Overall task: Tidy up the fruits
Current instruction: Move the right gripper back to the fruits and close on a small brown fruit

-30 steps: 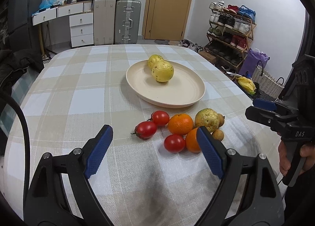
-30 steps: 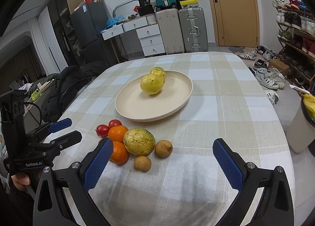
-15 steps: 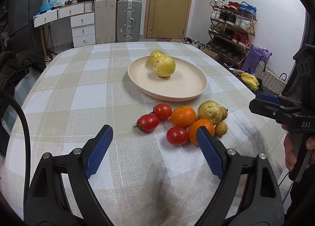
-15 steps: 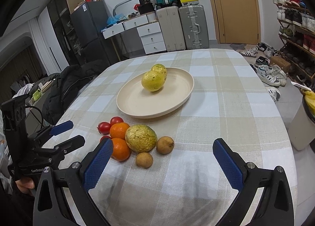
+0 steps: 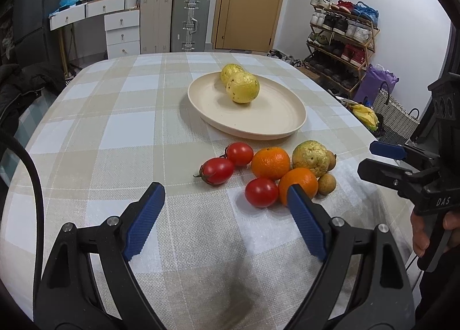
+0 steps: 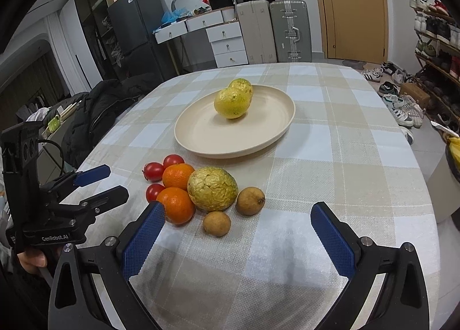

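Fruits lie in two groups on the checked surface [image 5: 115,134], and we read them from the left as our left camera shows them. Our left gripper [image 5: 224,209] hangs over bare cloth with its fingers [image 5: 143,215] wide apart and nothing between them. Just past it sit three tomatoes [image 5: 217,170], then two oranges [image 5: 270,163] touching them, a wrinkled yellow-green fruit [image 5: 310,157] and two small brown fruits [image 5: 326,183] at the right end of the cluster. Beyond them the cream plate [image 5: 270,125] already carries two yellow fruits [image 5: 243,91] pressed together at its far side, which leaves most of it free, so we judge it to be the place for the rest. Our right gripper [image 6: 238,226] hovers near the brown fruits [image 6: 217,223], fingers [image 6: 330,240] spread and empty. Both grippers tilt down toward the pile, which suits an approach from the near side.
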The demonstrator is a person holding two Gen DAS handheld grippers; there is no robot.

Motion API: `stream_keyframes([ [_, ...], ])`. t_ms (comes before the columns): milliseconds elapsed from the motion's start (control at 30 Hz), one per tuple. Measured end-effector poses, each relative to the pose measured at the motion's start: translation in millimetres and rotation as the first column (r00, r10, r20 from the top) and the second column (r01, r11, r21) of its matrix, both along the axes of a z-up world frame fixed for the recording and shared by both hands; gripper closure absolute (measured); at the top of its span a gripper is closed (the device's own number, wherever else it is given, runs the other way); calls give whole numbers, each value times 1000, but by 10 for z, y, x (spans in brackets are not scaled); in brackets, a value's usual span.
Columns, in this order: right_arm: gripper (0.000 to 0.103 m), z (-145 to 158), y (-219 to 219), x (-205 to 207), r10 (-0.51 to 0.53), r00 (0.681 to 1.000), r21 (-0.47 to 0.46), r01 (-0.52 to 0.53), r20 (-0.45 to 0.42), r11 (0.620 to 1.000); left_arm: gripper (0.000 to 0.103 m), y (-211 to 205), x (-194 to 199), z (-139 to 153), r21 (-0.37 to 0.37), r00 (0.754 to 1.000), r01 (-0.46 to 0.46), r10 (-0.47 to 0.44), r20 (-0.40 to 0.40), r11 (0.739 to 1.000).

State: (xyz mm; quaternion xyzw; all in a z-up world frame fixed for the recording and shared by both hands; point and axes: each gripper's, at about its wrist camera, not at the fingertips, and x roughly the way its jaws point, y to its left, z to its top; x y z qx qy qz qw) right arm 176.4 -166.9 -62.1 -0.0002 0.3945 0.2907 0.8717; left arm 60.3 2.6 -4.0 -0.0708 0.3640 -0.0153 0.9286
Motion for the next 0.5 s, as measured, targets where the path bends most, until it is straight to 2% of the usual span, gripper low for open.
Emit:
stream_keyframes([
  [367, 2, -335, 129, 86, -15, 996, -102, 6, -88, 995, 17, -102, 62, -145, 30, 999, 34, -33, -41, 999],
  [500, 20, -368, 185, 69, 24, 994, -96, -34, -106, 995, 17, -112, 74, -175, 36, 998, 37, -35, -50, 999],
])
